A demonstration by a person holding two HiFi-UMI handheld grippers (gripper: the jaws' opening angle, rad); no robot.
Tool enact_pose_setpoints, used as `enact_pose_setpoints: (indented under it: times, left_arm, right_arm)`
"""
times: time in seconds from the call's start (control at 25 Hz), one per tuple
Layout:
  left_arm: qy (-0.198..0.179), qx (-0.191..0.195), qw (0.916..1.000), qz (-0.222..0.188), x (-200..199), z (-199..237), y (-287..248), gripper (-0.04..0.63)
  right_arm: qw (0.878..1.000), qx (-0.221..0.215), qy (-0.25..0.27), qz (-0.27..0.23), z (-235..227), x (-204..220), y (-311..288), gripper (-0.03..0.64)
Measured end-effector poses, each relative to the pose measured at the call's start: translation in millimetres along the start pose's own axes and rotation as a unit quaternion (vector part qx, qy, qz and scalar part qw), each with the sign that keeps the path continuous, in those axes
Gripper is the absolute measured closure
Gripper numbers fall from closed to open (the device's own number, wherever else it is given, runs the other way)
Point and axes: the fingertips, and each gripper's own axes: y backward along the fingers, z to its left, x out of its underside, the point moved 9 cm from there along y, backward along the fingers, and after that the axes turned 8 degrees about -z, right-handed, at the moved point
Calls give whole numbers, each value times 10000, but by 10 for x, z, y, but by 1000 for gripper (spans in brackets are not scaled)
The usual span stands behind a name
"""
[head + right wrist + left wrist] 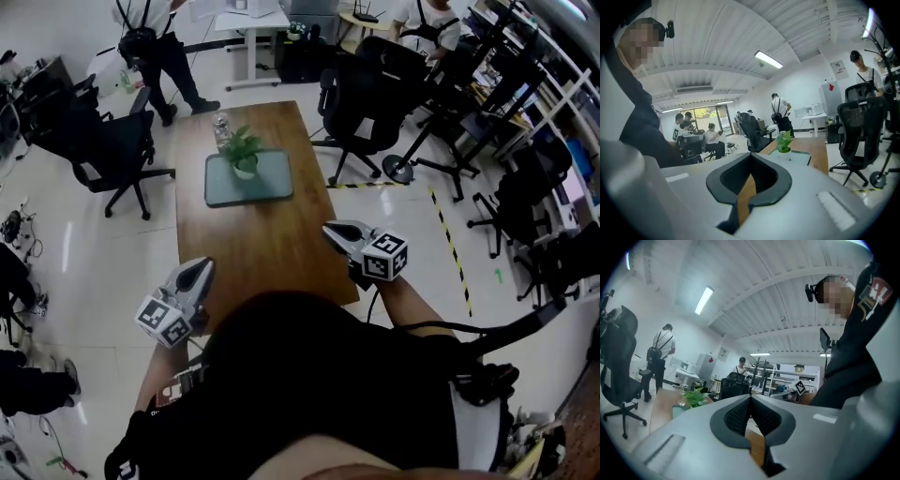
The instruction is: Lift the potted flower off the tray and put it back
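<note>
The potted flower [244, 155], green leaves in a small white pot, stands on the grey-green tray [272, 183] at the far half of the wooden table [272, 253]. My left gripper [202, 270] hovers off the table's near left corner, shut and empty, well short of the tray. Over the near right edge, my right gripper [330, 230] is likewise shut with nothing in it. In the left gripper view the jaws [750, 399] meet, with the flower [696, 398] far off to the left. The right gripper view shows the closed jaws [751, 157] and the flower [783, 140] on its tray [799, 157] ahead.
A clear glass jar [221, 127] stands just behind the flower. Black office chairs sit to the table's left [112, 150] and right [366, 103]. A person [155, 42] stands beyond the far end. Yellow-black tape [450, 248] marks the floor at right.
</note>
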Motion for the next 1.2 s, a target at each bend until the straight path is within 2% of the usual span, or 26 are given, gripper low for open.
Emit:
enact_pose_setpoints:
  times: [0.2,0.48,1.2]
  left_arm:
    - [93,-46,9999,-53,88,-21,-28,594]
    - [163,-154,9997,52,78,-50,-34,594]
    - [306,-72,9995,23,157,-5,14,594]
  right_arm:
    - [9998,-81,-162,-77,-24,34,-50,604]
    - [10000,-39,-27,11,-24,49,-43,606]
    - [10000,-31,12,72,39,122,27,605]
